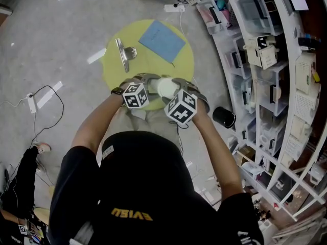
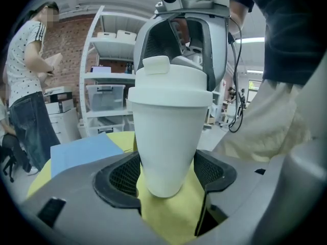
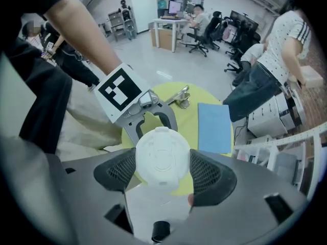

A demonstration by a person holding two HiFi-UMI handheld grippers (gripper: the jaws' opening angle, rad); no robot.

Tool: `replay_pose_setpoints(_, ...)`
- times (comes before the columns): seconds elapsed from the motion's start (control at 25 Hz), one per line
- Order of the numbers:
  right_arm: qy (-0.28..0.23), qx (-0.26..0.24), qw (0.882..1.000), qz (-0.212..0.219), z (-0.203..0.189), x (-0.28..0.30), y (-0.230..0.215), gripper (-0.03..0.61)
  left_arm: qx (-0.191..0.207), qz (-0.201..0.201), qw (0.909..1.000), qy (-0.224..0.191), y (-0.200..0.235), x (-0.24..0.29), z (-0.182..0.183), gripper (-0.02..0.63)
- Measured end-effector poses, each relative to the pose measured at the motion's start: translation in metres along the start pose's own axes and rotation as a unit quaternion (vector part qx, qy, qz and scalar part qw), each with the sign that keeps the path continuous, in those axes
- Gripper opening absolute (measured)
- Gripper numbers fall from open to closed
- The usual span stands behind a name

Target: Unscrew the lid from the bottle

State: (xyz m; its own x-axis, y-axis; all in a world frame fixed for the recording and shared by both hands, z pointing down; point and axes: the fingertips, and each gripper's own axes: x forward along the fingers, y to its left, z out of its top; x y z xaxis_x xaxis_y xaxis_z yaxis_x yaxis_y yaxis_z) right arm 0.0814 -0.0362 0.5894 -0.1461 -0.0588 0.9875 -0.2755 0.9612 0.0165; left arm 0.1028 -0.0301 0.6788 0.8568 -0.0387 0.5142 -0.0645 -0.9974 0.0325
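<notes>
The main risk is the bottle (image 2: 166,137) turning along with its lid (image 3: 162,156). The left gripper (image 2: 166,173) grips only the narrow lower end of the tapered white body, where the smooth wall slopes away from the pads, so a stiff thread could spin the bottle or work it out of that grip. It hangs above the yellow table (image 1: 113,68) with nothing under it — a slip would likely mean a drop. The right gripper (image 3: 163,171) could also skid round the lid's smooth rim without loosening the thread.

Left gripper: the jaws stand wide but are closed onto the bottle's lower end, with both mesh pads pressing its sides. The body rises up and away from the jaws, with the lid at the far end.

Right gripper: it points down onto the bottle from above, jaws spread wide and clamped on the round lid. The lid sits squarely between the pads — one on each side of its rim — and the left gripper's frame shows just beyond it.
</notes>
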Motion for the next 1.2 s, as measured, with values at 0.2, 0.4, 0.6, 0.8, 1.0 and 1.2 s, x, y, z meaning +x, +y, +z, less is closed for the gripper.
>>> replay_pose_setpoints(0.2,0.014,-0.119,0.993,0.017,0.0,0.0,0.005,0.328,0.001,-0.003,1.0,0.002,0.0,-0.001,0.0,0.341)
replay_pose_setpoints(0.4,0.0,-0.141,0.99,0.019,0.0,0.0,0.005,0.33,0.0,0.0,1.0,0.004,0.001,-0.001,-0.002,0.339)
replay_pose_setpoints(0.6,-0.02,-0.048,0.999,-0.003,-0.007,-0.005,0.003,0.335,-0.004,-0.001,1.0,0.005,-0.002,0.001,-0.001,0.338)
replay_pose_setpoints(0.8,-0.124,0.218,0.968,0.004,0.0,-0.018,-0.002,0.398,-0.006,0.0,1.0,0.007,-0.003,-0.001,0.0,0.337)
replay_pose_setpoints(1.0,-0.126,0.305,0.941,-0.077,-0.003,-0.012,-0.016,0.408,-0.008,0.0,0.9999,0.01,-0.003,0.0,-0.001,0.337)
replay_pose_setpoints(1.2,-0.081,0.221,0.97,-0.067,0.002,-0.004,-0.01,0.362,-0.007,0.0,0.9999,0.012,-0.002,0.0,0.001,0.337)
